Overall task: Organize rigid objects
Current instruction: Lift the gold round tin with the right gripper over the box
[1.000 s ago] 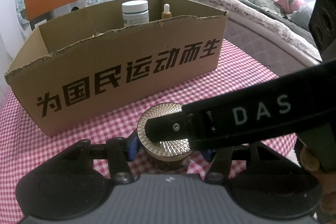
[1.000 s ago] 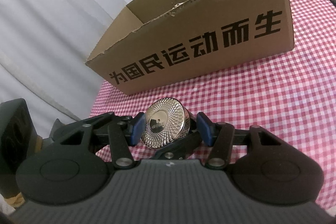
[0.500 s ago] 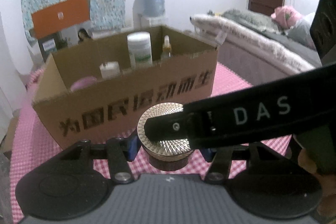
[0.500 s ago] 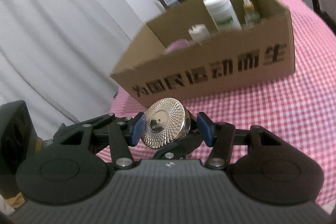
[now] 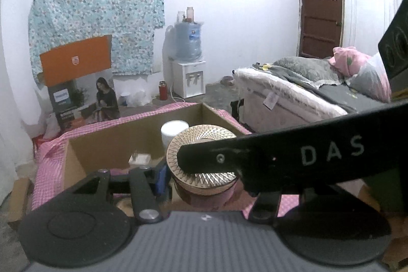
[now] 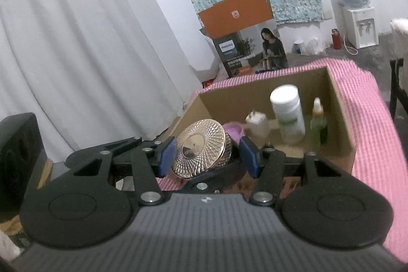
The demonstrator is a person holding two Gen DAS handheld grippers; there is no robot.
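Your left gripper is clamped on the jar, its blue pad pressed to the jar's side; the other pad is hidden behind your right gripper's finger, the black bar lettered DAS, which lies straight across the gold lid and blocks much of that view. In the right wrist view, your right gripper has its pads spread apart, one touching the edge of the gold lid and the other standing clear of it; that view does not show the finger resting on the lid, so you are holding nothing with it.

The jar is up in the air, level with the near wall of the cardboard box, which sits on the pink checked tablecloth. Inside the box you have a tall white bottle upright at the back, a small dropper bottle just beside it toward the right wall, a short white bottle on its other side, and a pink pot partly hidden behind the lid. The box contents are motion-blurred.

Beyond the table stand an orange-topped carton, a water dispenser against the wall, a floral cloth hung above, and a bed off to the right. A white curtain fills the left of the right wrist view.
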